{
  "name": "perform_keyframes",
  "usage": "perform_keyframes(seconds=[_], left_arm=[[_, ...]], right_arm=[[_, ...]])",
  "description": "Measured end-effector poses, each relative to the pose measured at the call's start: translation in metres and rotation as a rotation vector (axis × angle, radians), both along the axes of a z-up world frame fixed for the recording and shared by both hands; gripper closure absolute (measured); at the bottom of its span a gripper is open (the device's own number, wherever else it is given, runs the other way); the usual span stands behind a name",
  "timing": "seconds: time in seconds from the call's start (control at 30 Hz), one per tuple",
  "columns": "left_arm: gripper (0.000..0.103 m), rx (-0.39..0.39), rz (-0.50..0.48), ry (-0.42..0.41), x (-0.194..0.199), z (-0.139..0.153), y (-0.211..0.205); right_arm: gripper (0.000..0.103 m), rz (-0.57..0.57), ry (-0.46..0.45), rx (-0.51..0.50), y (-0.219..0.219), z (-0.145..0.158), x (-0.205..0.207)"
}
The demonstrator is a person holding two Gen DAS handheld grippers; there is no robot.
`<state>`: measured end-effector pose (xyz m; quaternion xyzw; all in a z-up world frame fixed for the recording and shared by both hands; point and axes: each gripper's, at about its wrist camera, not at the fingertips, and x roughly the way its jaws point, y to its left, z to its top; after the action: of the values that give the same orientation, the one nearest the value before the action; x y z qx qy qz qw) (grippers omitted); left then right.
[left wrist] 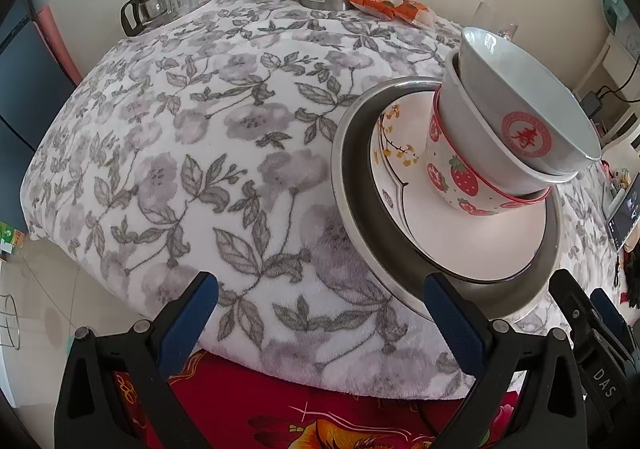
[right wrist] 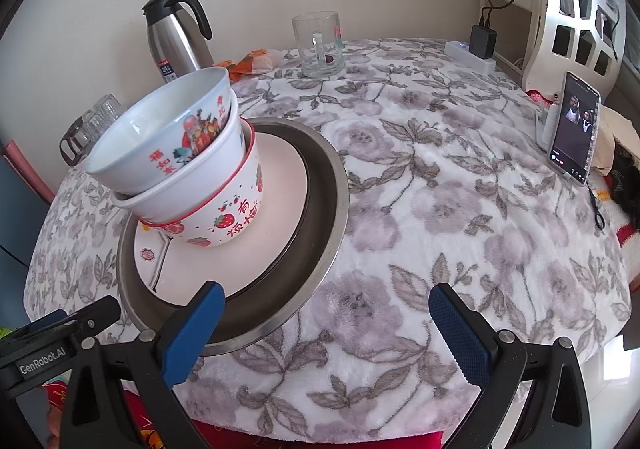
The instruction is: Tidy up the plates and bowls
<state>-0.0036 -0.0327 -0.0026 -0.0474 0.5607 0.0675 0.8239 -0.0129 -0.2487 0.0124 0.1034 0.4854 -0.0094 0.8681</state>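
Bowls [right wrist: 176,165], three nested and leaning, sit on one white plate [right wrist: 276,209] inside one steel tray [right wrist: 320,249] near the table's front edge. Left gripper [left wrist: 320,325] and right gripper [right wrist: 328,333] are both spread and empty; the stack lies between them, right of the left one and left of the right one, about equally near

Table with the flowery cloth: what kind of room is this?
Probably a home dining or living room: a cloth-covered table with a thermos jug, a glass mug and stacked bowls.
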Motion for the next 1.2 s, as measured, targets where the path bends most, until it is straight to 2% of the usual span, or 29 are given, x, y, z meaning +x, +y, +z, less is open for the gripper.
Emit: perform_keyframes(seconds=[1.2], left_arm=[[0.001, 0.016, 0.009, -0.01, 0.0, 0.0004, 0.0009]], right_arm=[[0.0, 0.008, 0.0, -0.003, 0.0001, -0.0005, 0.0007]])
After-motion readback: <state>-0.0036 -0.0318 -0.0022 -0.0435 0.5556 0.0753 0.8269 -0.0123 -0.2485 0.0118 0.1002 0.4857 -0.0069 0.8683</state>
